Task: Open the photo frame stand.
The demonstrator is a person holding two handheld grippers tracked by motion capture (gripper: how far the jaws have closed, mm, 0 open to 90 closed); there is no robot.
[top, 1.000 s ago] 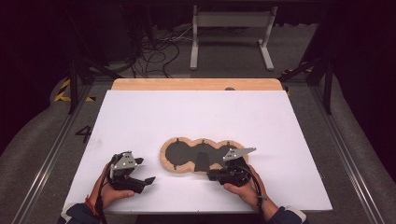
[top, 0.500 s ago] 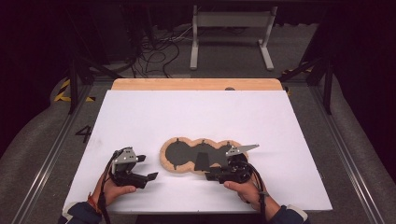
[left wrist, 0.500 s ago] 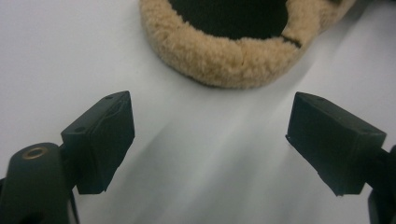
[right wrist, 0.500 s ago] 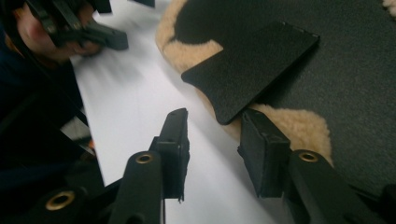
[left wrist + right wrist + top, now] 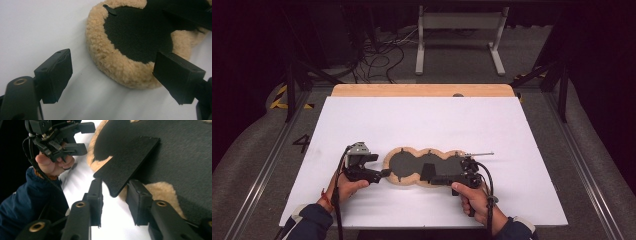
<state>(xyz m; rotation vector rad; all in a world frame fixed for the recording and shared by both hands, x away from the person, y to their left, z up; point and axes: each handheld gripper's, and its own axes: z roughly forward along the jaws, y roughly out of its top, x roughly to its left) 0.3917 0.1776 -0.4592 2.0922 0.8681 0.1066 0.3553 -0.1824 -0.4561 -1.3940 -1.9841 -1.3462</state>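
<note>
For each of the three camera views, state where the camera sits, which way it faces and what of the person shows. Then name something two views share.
High view: fixed above the person's side, looking forward and down on the white table; both forearms and hands show.
Left gripper view: rides the left gripper, looking along its open jaws at the fleece pad.
Right gripper view: rides the right gripper, facing a black flap lying between its jaws; the person's left hand shows.
Shared: every view shows the fleece pad.

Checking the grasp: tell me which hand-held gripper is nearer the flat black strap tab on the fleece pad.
Right. The right hand-held gripper has the flat black strap tab between its jaws; the left hand-held gripper sits at the tan fleece pad's far left end.
</note>
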